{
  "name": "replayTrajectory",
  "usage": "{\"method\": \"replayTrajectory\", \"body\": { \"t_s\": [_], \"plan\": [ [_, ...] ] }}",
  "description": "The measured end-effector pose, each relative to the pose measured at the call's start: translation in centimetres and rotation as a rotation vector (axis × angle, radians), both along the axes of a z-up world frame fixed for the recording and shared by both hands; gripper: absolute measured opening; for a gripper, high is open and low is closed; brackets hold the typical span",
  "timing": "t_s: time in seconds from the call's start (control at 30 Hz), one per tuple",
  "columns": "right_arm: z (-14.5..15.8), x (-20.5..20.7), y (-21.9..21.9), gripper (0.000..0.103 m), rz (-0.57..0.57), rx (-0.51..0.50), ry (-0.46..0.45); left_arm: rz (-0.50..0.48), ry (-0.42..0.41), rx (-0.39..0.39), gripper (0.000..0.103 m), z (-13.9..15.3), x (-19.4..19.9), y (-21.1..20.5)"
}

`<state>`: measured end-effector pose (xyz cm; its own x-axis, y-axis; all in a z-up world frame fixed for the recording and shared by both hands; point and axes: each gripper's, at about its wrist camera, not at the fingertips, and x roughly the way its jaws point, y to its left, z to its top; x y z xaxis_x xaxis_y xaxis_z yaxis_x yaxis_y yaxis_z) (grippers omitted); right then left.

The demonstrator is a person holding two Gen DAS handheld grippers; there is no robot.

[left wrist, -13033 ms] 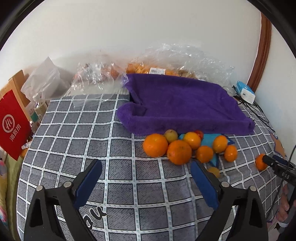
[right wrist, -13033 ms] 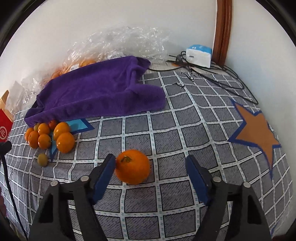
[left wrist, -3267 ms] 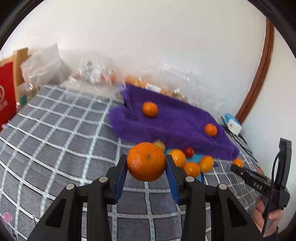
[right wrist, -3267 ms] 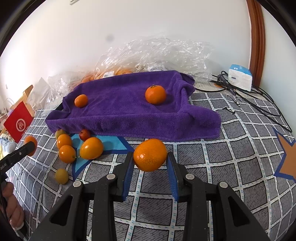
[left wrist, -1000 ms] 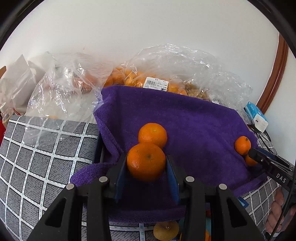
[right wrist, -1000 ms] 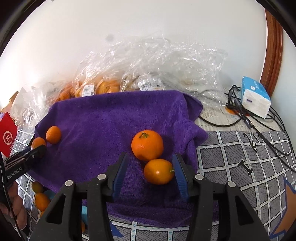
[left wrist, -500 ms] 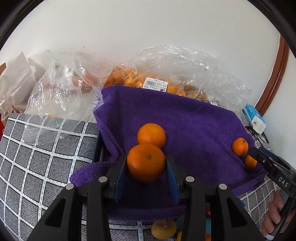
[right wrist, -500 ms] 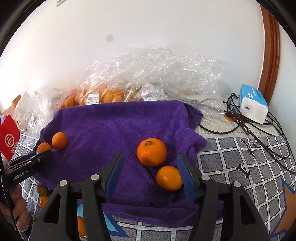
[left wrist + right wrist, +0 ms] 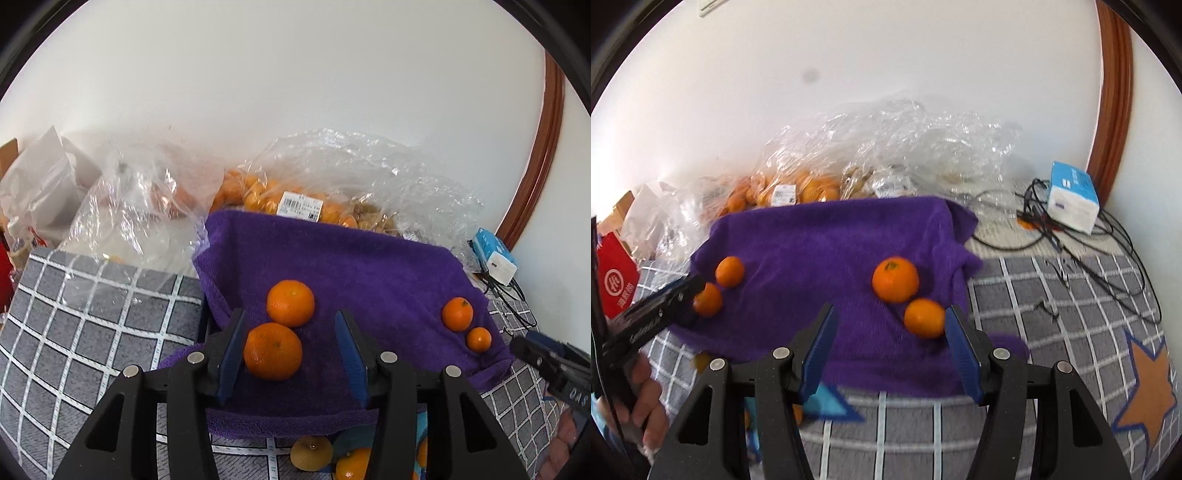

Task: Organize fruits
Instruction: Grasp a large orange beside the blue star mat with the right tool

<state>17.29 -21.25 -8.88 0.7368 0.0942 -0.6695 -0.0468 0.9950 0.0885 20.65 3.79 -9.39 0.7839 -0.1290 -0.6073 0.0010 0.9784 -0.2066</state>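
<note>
Two claws have just been opening: left gripper point(image 9: 291, 354) released around its orange point(image 9: 272, 350) on the purple towel point(image 9: 369, 266), right gripper point(image 9: 890, 350) released beside its smaller orange point(image 9: 924, 318); withdraw straight back, nudging neither.

R gripper point(image 9: 890, 343) open over purple towel point(image 9: 820, 251) w/ four oranges; smallest orange point(image 9: 924, 318) maybe touching right pad.

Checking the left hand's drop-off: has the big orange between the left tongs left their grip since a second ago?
Yes. The left tongs have just opened; the big orange now rests on the purple towel, beside the left pad.
</note>
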Motion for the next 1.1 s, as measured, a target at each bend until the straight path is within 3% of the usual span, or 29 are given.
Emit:
{"method": "replayTrajectory", "body": {
  "t_s": [0.17, 0.33, 0.53, 0.83, 0.97, 1.1],
  "plan": [
    [-1.1, -2.9, 1.1, 0.044, 0.051, 0.026, 0.016, -0.005, -0.007, 0.010, 0.047, 1.7, -1.0, 0.1],
    [-3.3, -4.2, 3.6, 0.043, 0.152, 0.048, 0.062, -0.006, 0.009, 0.055, 0.047, 2.3, -4.6, 1.0],
    [-4.9, -4.1, 6.1, 0.043, 0.229, 0.112, 0.108, 0.018, 0.077, 0.082, 0.047, 0.7, -8.8, 3.0],
    [-6.7, -1.7, 7.3, 0.044, 0.214, 0.132, 0.183, 0.044, 0.150, 0.014, 0.047, -1.2, -11.1, 5.4],
    [-6.3, -1.6, 7.0, 0.036, 0.209, 0.125, 0.171, 0.018, 0.176, 0.010, 0.047, -1.3, -10.3, 4.4],
    [-5.1, -3.1, 5.4, 0.036, 0.170, 0.016, 0.100, -0.022, 0.185, 0.056, 0.047, -1.1, -10.0, 2.5]
  ]
}}
